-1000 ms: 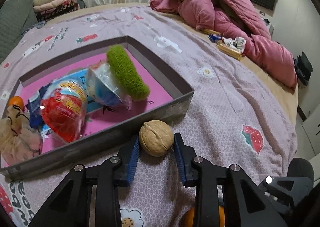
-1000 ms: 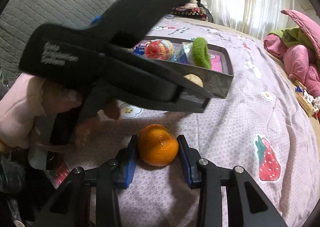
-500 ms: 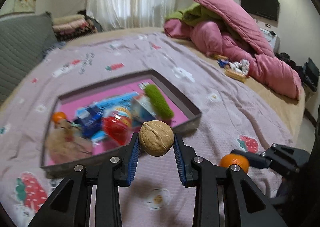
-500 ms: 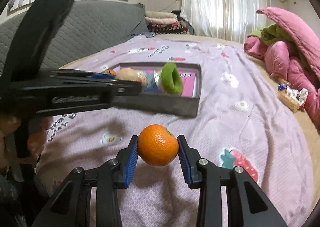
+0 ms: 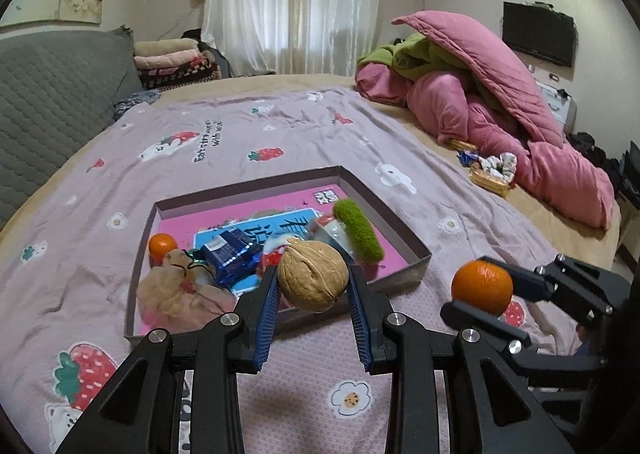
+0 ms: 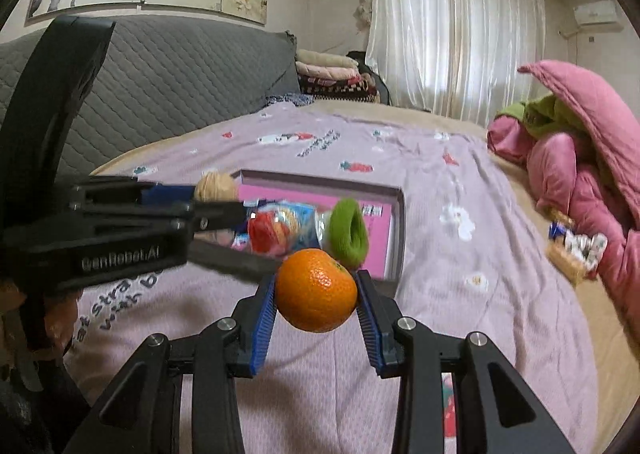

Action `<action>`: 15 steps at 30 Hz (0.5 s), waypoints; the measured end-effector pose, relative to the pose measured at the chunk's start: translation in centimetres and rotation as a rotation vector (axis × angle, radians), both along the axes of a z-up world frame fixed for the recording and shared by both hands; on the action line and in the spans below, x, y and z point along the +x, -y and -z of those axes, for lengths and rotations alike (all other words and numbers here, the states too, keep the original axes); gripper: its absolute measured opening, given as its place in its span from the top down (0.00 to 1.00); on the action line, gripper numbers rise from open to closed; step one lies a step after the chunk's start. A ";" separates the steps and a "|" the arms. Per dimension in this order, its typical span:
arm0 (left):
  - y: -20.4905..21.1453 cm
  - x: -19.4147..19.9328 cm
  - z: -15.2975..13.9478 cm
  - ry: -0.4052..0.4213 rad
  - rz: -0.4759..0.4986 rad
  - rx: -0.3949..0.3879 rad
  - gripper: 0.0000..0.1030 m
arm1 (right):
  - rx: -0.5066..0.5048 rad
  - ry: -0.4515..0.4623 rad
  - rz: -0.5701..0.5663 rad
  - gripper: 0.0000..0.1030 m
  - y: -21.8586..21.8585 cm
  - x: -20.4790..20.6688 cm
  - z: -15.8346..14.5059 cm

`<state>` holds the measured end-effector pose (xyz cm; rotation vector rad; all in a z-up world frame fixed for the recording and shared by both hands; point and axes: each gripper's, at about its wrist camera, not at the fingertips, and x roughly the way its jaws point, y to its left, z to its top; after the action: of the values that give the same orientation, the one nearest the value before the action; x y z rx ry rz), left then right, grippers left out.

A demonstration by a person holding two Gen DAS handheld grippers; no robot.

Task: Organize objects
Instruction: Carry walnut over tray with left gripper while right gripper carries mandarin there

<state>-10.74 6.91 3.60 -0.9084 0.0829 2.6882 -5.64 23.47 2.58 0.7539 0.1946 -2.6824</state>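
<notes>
My left gripper (image 5: 313, 286) is shut on a walnut (image 5: 312, 282) and holds it in the air above the near edge of a shallow grey box (image 5: 404, 230) with a pink floor. My right gripper (image 6: 316, 294) is shut on an orange tangerine (image 6: 316, 289), raised above the bedspread right of the box; it also shows in the left wrist view (image 5: 482, 286). The box holds a small orange (image 5: 162, 244), a blue packet (image 5: 230, 256), a green knitted ring (image 5: 358, 230), a red-and-blue snack bag (image 6: 276, 228) and a beige pouch (image 5: 176, 290).
The box lies on a lilac strawberry-print bedspread (image 5: 260, 133). A heap of pink and green quilts (image 5: 480, 93) fills the far right, with snack packets (image 5: 486, 169) beside it. A grey padded headboard (image 5: 52, 93) and folded blankets (image 5: 172, 61) stand at the left.
Both grippers rose off the bedspread, the left lifting the walnut and the right lifting the tangerine. The box now sits farther below and ahead in both views.
</notes>
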 end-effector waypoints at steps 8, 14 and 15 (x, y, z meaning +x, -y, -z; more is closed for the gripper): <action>2.1 -0.6 0.1 -0.014 -0.063 0.015 0.67 | -0.008 -0.024 0.020 0.62 1.2 -2.3 -1.4; 4.1 -1.5 0.6 -0.003 -0.123 0.026 0.67 | -0.010 -0.036 0.034 0.62 1.5 -3.5 -1.9; 4.4 -1.6 0.6 -0.001 -0.129 0.027 0.67 | -0.010 -0.036 0.035 0.62 1.5 -3.7 -2.0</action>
<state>-12.36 2.51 3.00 -0.9341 -0.0123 2.8010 -9.32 21.94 4.59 0.7128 0.1790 -2.7297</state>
